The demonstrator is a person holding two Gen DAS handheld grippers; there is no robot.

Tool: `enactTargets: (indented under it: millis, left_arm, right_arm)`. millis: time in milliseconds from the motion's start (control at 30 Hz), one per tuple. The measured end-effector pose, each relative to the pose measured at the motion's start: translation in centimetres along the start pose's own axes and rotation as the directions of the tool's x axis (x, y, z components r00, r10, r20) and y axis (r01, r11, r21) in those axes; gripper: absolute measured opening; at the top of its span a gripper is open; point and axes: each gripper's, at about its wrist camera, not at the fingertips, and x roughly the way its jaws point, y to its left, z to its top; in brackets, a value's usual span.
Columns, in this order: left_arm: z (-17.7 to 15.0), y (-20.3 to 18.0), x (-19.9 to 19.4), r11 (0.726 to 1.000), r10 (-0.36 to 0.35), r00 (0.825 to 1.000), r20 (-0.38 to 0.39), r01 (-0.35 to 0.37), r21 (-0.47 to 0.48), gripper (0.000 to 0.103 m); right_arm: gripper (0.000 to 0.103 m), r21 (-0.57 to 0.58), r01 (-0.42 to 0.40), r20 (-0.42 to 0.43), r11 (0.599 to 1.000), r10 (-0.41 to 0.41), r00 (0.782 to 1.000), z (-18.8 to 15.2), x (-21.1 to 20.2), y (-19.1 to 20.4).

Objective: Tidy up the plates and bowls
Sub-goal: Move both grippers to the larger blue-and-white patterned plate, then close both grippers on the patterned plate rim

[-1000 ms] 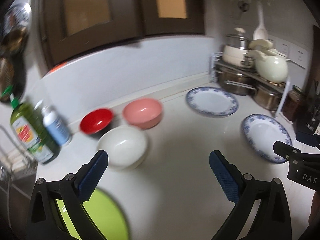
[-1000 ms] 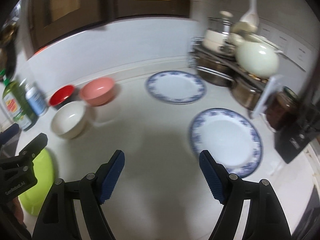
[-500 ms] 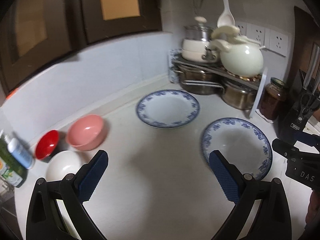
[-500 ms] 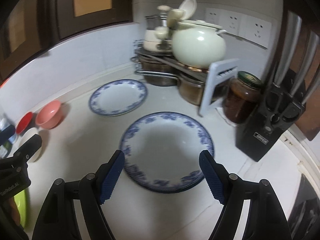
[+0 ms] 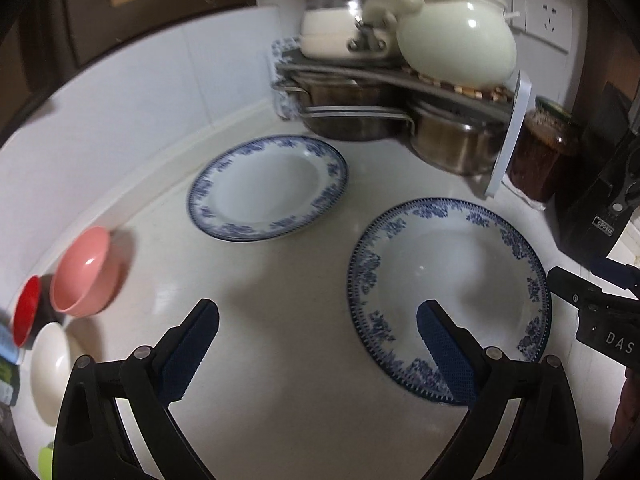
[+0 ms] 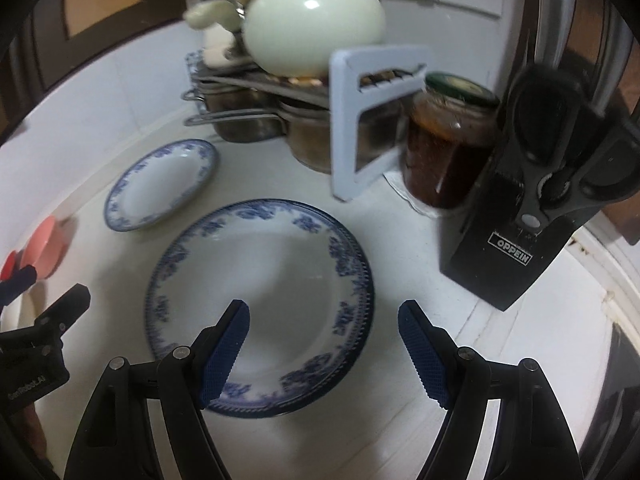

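Counter (image 5: 280, 360), white, seen from both wrists.

Left gripper (image 5: 318, 334): jaws spread wide, nothing between them, hanging over bare counter. Its right pad overlaps the near plate's rim at the plate's 6 o'clock in the picture; contact cannot be told.

Right gripper (image 6: 324, 328): released, jaws wide apart, empty. It straddles the right edge of the near plate (image 6: 260, 280); the left pad sits over the plate's well, the right pad over counter past the rim. Whether it touches the plate cannot be told.

Near plate (image 5: 448, 276): blue-rimmed, flat on the counter, at 3 o'clock from the left gripper.

Far plate (image 5: 268, 188): same pattern, flat, at 11 o'clock from the near plate, apart from it, close to the wall.

Bowls sit at the left view's 9 o'clock edge: pink bowl (image 5: 86, 272), red bowl (image 5: 26, 310) just beside it, white bowl (image 5: 52, 364) below them. A green sliver (image 5: 46, 460) shows at 7 o'clock, too little to identify.

Pot rack (image 6: 280, 80) at 12 o'clock with a cream kettle (image 6: 314, 20) on top. Jar (image 6: 448, 140) and knife block (image 6: 532, 200) at 2 o'clock from the near plate.
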Motion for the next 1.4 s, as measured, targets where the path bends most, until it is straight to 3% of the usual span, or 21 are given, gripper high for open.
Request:
enactTargets:
  millis: [367, 633, 1033, 1100, 1200, 1400]
  left_arm:
    - [0.9, -2.2, 5.8, 0.997, -0.066, 0.989, -0.13, 0.069, 0.019, 0.09]
    - [0.9, -2.8, 8.2, 0.995, -0.097, 0.978, -0.186, 0.102, 0.015, 0.081]
    - [1.3, -3.1, 9.8, 0.988, -0.151, 0.964, -0.22, 0.151, -0.014, 0.057]
    - [1.4, -3.1, 9.7, 0.987, -0.159, 0.963, -0.218, 0.159, -0.018, 0.049]
    - [1.4, -3.2, 9.7, 0.989, -0.149, 0.965, -0.213, 0.149, -0.018, 0.047]
    - [1.3, -2.9, 9.4, 0.991, -0.134, 0.969, -0.208, 0.133, -0.018, 0.042]
  right_arm:
    - [0.075, 0.056, 0.0, -0.104, 0.998, 0.005, 0.995, 0.8, 5.5, -2.3]
    - [0.063, 0.065, 0.0, -0.162, 0.998, 0.011, 0.987, 0.6, 7.9, -2.8]
    - [0.05, 0.058, -0.011, -0.179, 0.998, 0.021, 0.984, 1.0, 9.1, -3.1]
    - [0.046, 0.044, -0.01, -0.181, 0.999, 0.017, 0.983, 1.1, 9.2, -2.9]
    - [0.038, 0.027, -0.023, -0.182, 0.999, 0.027, 0.983, 1.3, 9.3, -2.7]
    - [0.037, 0.019, -0.013, -0.193, 1.0, 0.017, 0.981, 1.6, 9.5, -2.4]
